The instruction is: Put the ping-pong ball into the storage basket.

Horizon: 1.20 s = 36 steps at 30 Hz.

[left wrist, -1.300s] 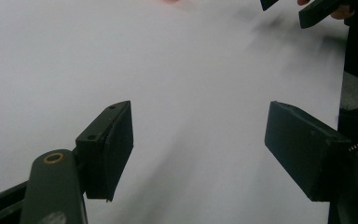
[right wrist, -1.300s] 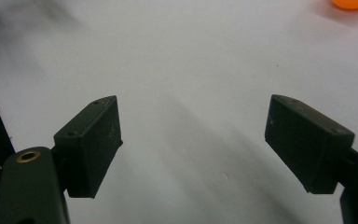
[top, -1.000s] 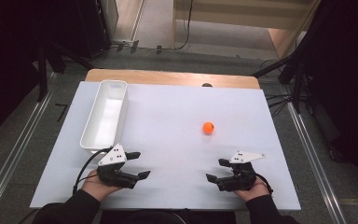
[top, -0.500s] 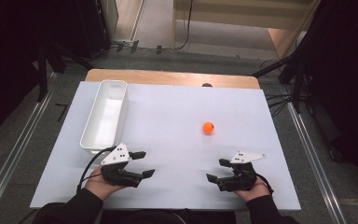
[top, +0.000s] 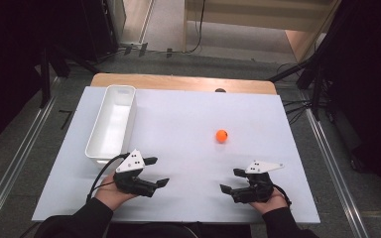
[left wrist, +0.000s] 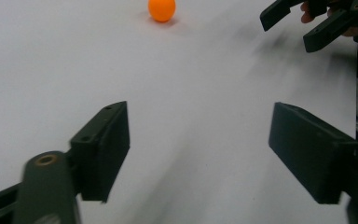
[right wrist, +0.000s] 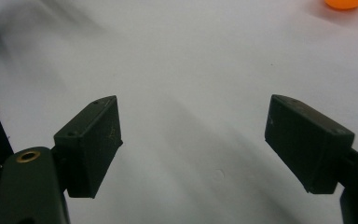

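Tabletop of flat white board (top: pixel 178 124) carries everything here. Long white rectangular plastic tray (top: pixel 111 124) lies far from the ball on the left side, its long axis running away from the person. Left gripper (top: pixel 156 172) rests near-left of the ball, jaws apart with nothing between them, having just been opening. Right gripper (top: pixel 232 181) sits just nearer the person than the ball, jaws spread and empty. Small round orange ball (top: pixel 222 135) stands alone, ahead of the right gripper, likely the closer hand for a pick.
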Each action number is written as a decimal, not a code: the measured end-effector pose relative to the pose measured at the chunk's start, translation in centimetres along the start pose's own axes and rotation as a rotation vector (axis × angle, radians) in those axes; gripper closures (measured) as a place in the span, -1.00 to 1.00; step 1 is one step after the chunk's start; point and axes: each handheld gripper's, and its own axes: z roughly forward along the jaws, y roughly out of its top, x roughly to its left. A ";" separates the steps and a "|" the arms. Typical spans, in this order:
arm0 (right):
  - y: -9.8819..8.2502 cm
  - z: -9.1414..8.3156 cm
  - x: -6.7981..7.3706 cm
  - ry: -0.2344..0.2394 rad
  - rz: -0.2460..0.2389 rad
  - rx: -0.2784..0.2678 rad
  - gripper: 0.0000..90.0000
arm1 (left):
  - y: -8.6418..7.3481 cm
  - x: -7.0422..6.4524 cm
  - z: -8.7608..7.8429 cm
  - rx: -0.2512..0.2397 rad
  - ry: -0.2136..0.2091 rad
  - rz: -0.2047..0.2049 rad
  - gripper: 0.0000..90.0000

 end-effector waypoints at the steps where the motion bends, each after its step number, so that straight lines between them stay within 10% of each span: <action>1: 0.0 0.0 0.0 0.000 0.000 0.000 -0.62 | 0.0 0.0 0.0 0.000 0.000 0.000 -0.58; 7: 0.0 0.0 0.0 0.001 0.000 0.001 -0.62 | 0.4 0.1 0.3 -0.022 -0.033 -0.006 -0.73; 8: 0.0 0.0 0.0 0.001 0.001 0.001 -0.62 | 0.6 0.3 0.5 0.003 -0.063 -0.032 -1.00; 36: 0.0 -0.1 -0.2 -0.007 0.000 -0.004 -0.62 | 2.2 0.9 2.2 0.040 -0.034 -0.014 -1.00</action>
